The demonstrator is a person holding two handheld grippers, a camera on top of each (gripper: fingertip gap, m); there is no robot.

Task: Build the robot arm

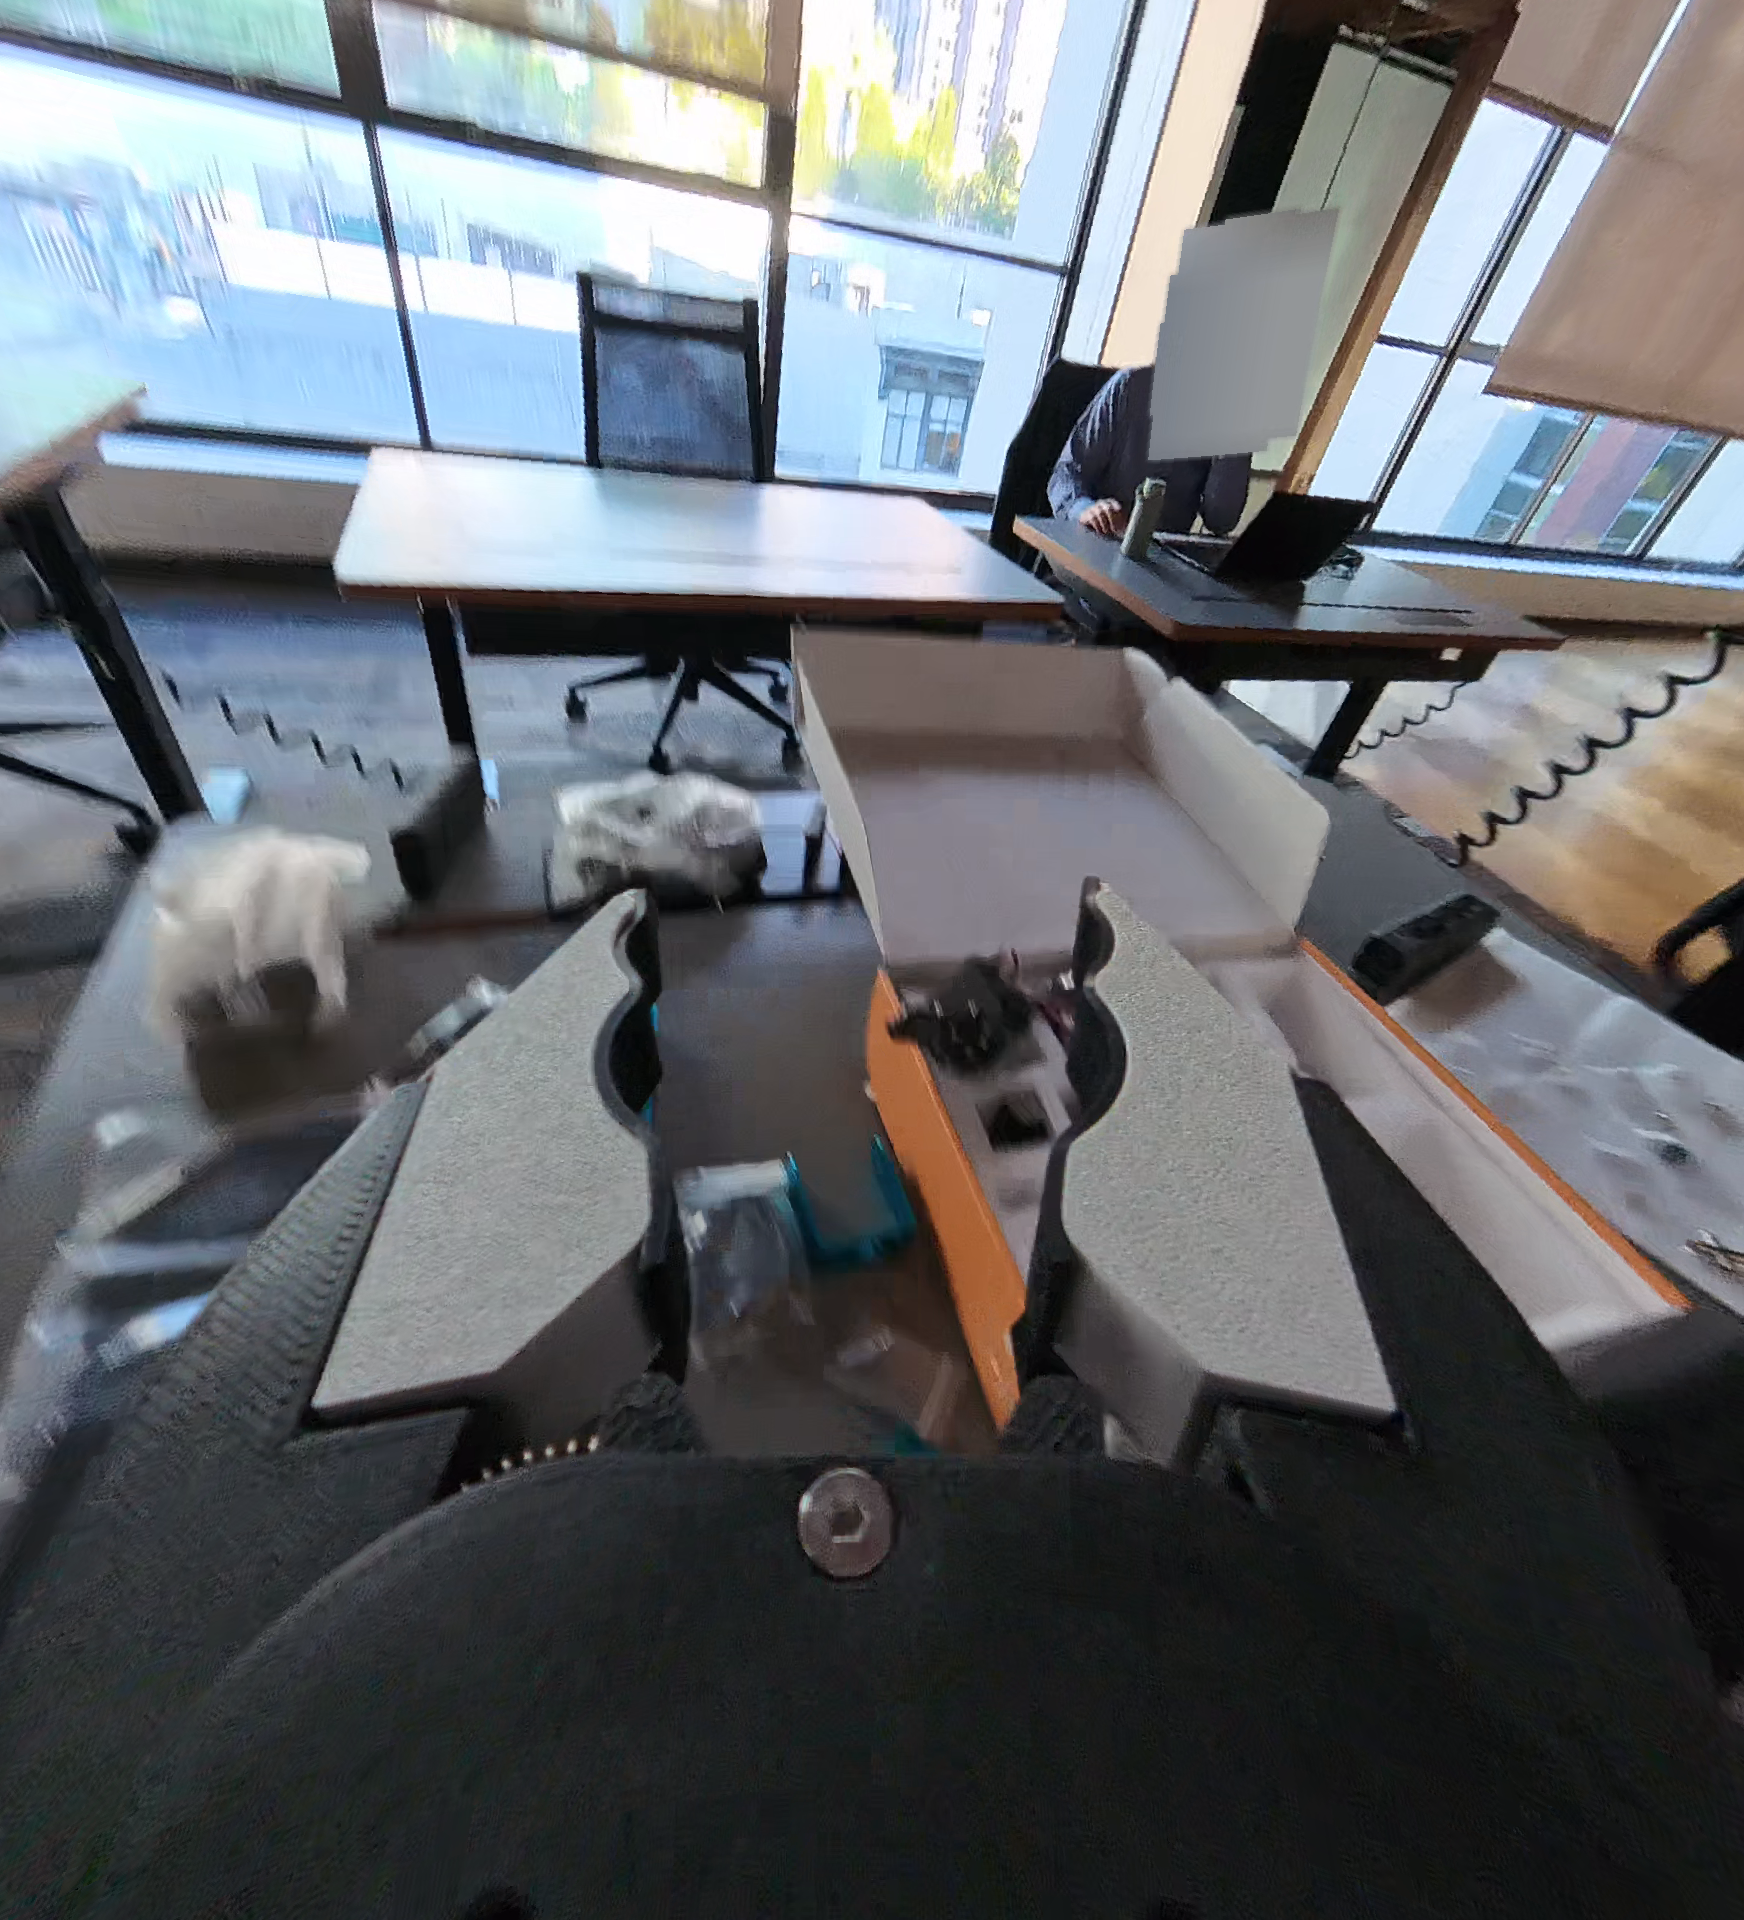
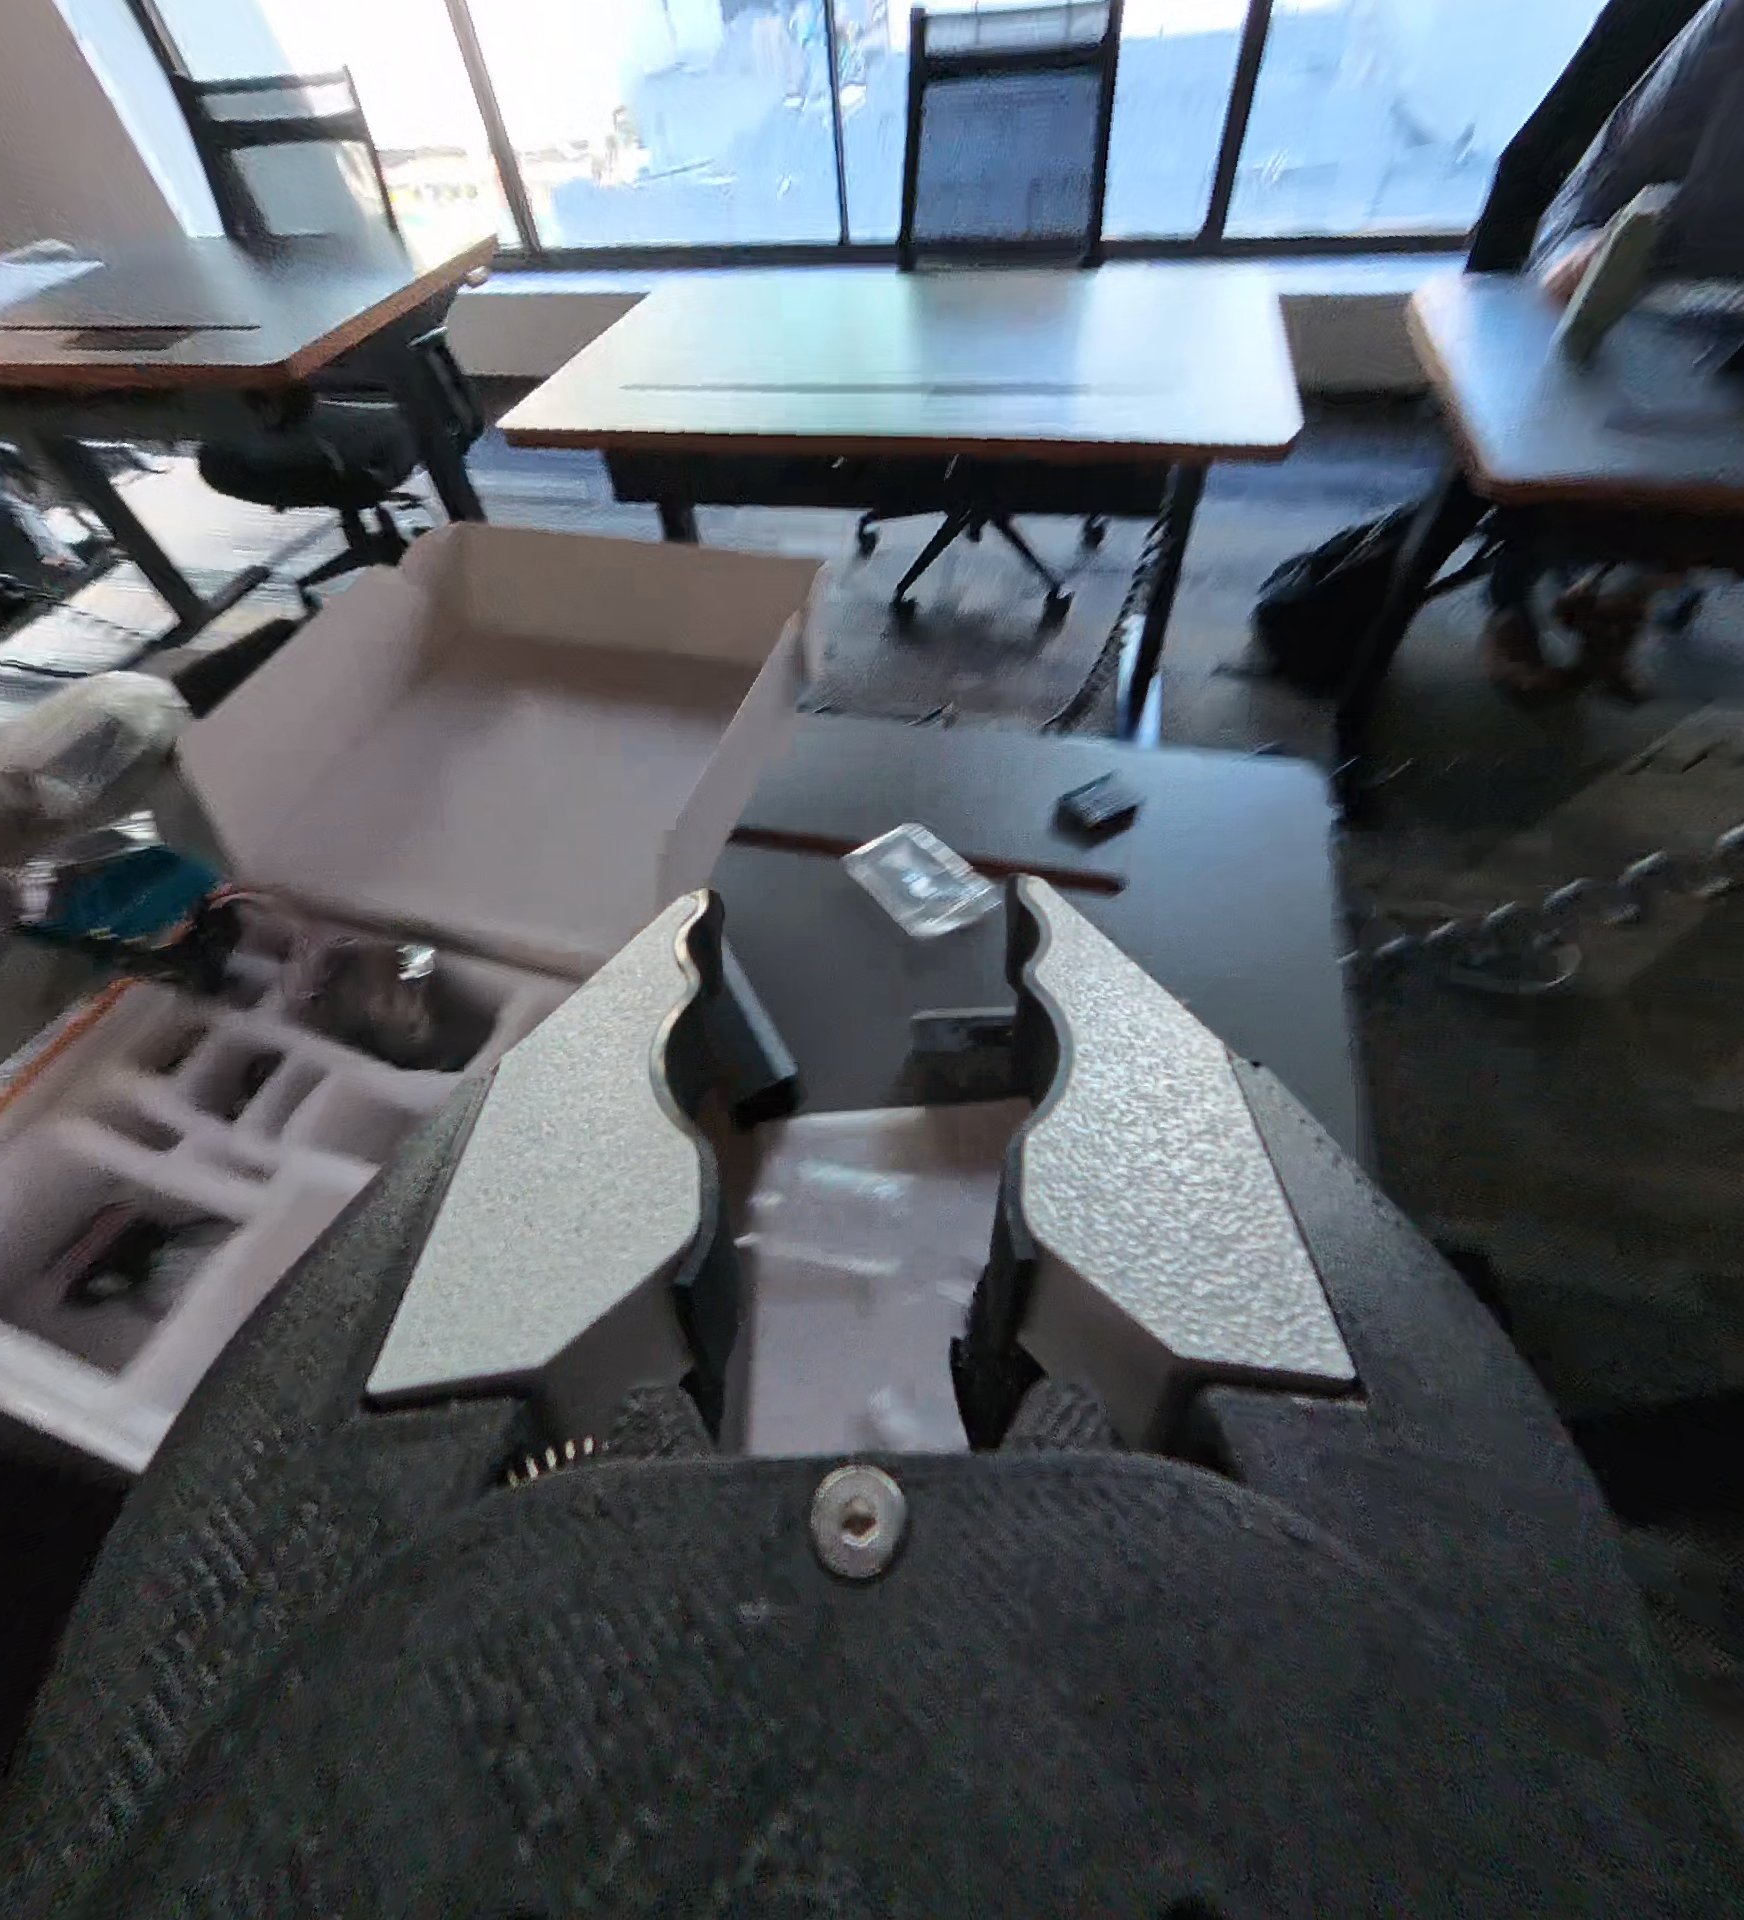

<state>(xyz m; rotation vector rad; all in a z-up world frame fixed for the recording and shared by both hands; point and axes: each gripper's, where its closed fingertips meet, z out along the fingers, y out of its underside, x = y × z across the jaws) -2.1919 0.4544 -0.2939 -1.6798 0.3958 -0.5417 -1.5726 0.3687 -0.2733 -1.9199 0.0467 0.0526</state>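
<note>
Orange-edged box (image 1: 935, 1174) w/ white foam insert, lid up, on dark desk (image 2: 1211, 935). L gripper (image 1: 868, 945) hovering over box's left edge, jaws wide, empty. R gripper (image 2: 863, 935) wide, empty, above clear plastic bag (image 2: 915, 894).

Open box (image 1: 951, 1195) on the tabletop (image 2: 1211, 935), lid (image 1: 1044, 790) raised behind the compartment tray (image 2: 172, 1143). Left of the box in the left wrist view: small bagged parts (image 1: 743, 1247), farther left a crumpled wrapper (image 1: 244, 925). Right of the box in the right wrist view: clear packet (image 2: 915, 894), with a small block (image 2: 1096, 800) beyond. Behind all, a desk (image 1: 681, 540) with a chair (image 1: 670, 374) at the window (image 1: 172, 260).
</note>
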